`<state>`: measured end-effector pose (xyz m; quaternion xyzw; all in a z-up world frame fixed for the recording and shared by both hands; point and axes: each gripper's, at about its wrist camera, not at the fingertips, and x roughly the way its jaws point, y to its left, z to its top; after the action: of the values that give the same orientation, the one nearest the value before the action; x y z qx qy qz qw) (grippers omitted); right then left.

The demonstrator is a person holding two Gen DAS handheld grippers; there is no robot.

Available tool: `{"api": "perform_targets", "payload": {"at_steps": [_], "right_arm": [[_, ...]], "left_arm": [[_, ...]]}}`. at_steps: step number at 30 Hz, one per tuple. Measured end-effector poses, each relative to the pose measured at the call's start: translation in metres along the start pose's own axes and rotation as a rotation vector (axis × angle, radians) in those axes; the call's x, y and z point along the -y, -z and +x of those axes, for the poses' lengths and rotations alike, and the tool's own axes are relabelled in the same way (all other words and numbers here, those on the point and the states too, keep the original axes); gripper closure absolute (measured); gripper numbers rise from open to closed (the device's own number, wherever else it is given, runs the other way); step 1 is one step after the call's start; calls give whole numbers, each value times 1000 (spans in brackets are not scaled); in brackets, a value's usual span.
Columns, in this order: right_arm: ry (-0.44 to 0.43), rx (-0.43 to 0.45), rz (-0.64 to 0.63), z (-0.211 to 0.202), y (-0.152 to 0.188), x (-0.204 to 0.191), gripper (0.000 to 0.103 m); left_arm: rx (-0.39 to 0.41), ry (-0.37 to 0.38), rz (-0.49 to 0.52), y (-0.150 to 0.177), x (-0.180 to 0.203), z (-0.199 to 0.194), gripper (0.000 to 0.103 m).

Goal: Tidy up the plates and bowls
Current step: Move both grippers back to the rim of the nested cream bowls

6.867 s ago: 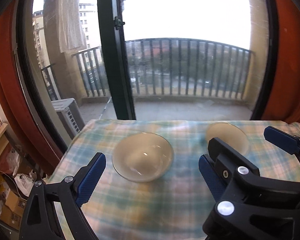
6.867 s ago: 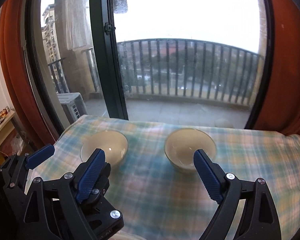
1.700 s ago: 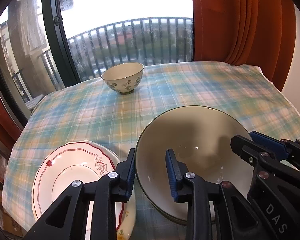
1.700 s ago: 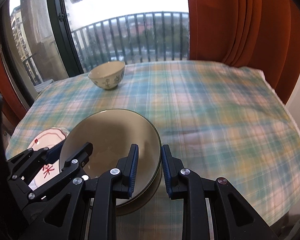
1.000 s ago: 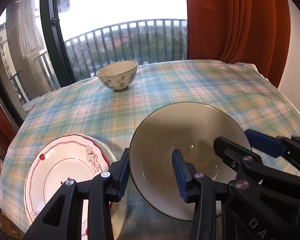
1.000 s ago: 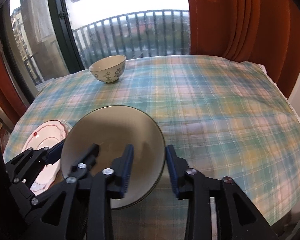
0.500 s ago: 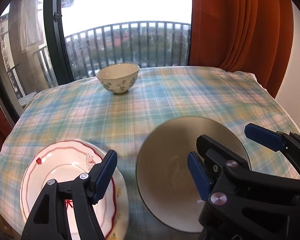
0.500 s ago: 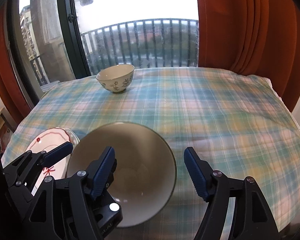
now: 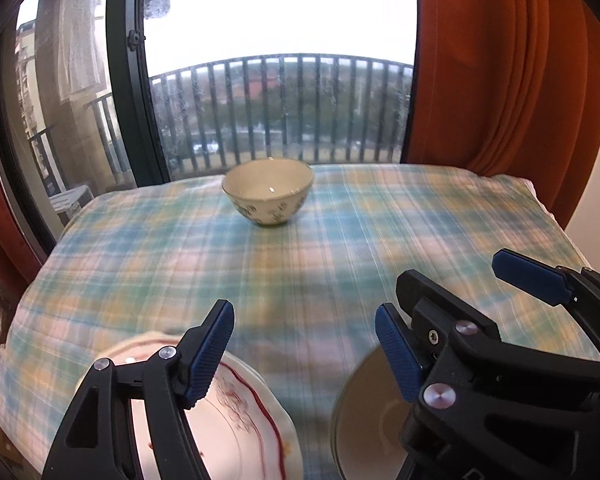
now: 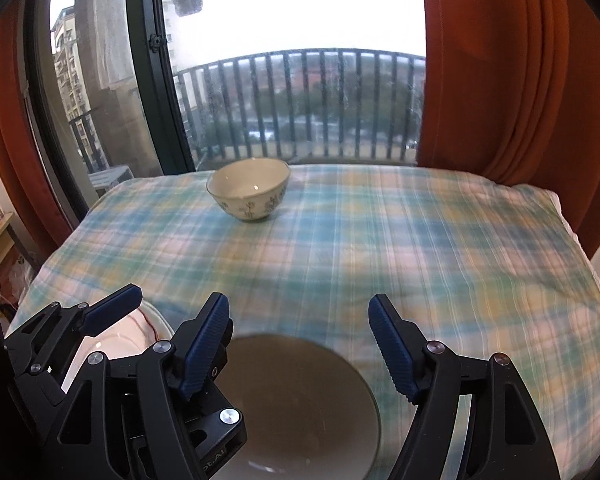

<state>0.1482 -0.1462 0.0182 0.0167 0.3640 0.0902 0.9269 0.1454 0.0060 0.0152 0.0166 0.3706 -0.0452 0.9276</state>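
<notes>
Bowls number two on the plaid tablecloth [image 10: 380, 240]: a small floral bowl [image 10: 249, 189] standing upright at the far end near the balcony window [image 10: 300, 60], and a large plain bowl [image 10: 300, 400] at the near edge, close under the tools. One plate [image 9: 236, 420], white with a red line round its rim, lies just beside the large bowl on its left; whether the two touch I cannot tell. Two grippers hang above the near edge, side by side. The left gripper [image 9: 304, 356] has just been opening its jaws and they now stand wide apart with only cloth showing between them, its left finger over the plate and its right finger over the large bowl's rim. The right gripper [image 10: 299, 350] has likewise just been opening; its blue pads [image 10: 392, 354] are spread wide above the large bowl's far rim, clear of it, gripping nothing. An orange curtain [image 10: 500, 80] hangs at the right.
</notes>
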Motion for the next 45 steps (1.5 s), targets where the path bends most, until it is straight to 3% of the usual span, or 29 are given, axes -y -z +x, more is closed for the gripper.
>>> {"api": "perform_targets", "payload": {"at_steps": [9,16,22,32,45], "right_arm": [[-13,50,-32,3,-42,-11,27],[-6,103,-14,8,-73,-13,18],[-16,124,-21,19,-97,-17,16],[-39,111,-33,60,-134,-23,15],[11,64,-31,153,-158,-26,17]], "left_arm": [[53,-49,-31,-36,-17,-2,21],[102,-102,-31,-65,-26,-1,15],[112,-120,-29,-86,-35,10,14],[105,-163,-57,-119,-51,44,14],[27,-199,-31,-136,-66,128,20]]}}
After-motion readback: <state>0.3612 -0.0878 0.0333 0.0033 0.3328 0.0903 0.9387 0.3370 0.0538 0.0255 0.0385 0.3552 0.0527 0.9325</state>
